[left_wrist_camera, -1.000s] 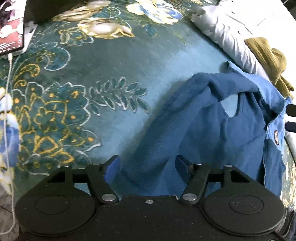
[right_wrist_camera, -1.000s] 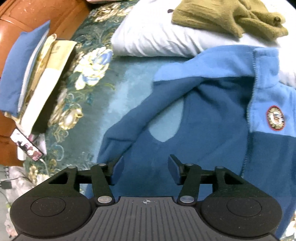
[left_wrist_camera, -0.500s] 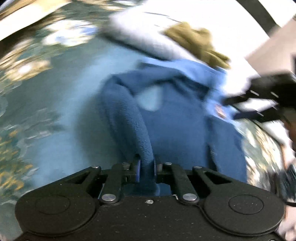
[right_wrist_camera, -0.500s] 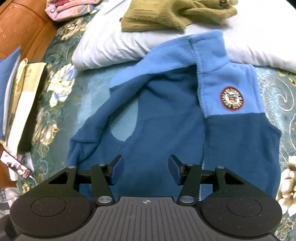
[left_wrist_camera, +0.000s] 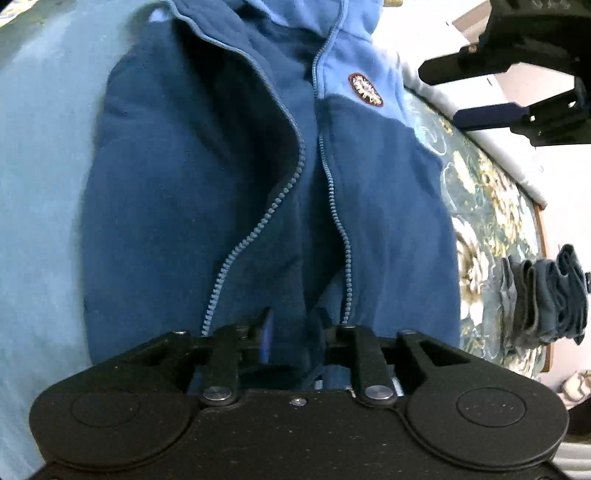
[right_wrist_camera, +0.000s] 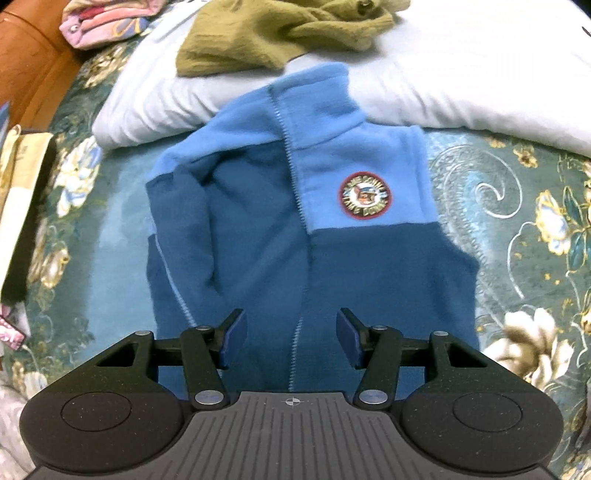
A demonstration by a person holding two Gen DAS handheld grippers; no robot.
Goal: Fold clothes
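Observation:
A blue fleece zip jacket (right_wrist_camera: 325,254) with a lighter blue yoke and a round chest badge (right_wrist_camera: 364,196) lies front up on the floral bedspread (right_wrist_camera: 524,236). Its left sleeve lies folded across the front. My left gripper (left_wrist_camera: 293,334) is shut on a fold of the jacket's dark blue fleece (left_wrist_camera: 207,192), near the open zip. My right gripper (right_wrist_camera: 291,338) is open and empty above the jacket's lower hem, jaws wide apart. It shows in the left wrist view (left_wrist_camera: 524,88) at the upper right.
A white pillow (right_wrist_camera: 461,74) lies behind the jacket with an olive knit garment (right_wrist_camera: 273,37) on it. A pink cloth (right_wrist_camera: 107,20) is at the far left. Books (right_wrist_camera: 22,206) lie at the left edge. A folded dark blue garment (left_wrist_camera: 543,295) lies to the right.
My left gripper closed on the sleeve and carried it across onto the jacket's front. My right gripper moved right, toward the jacket's middle, and stayed open.

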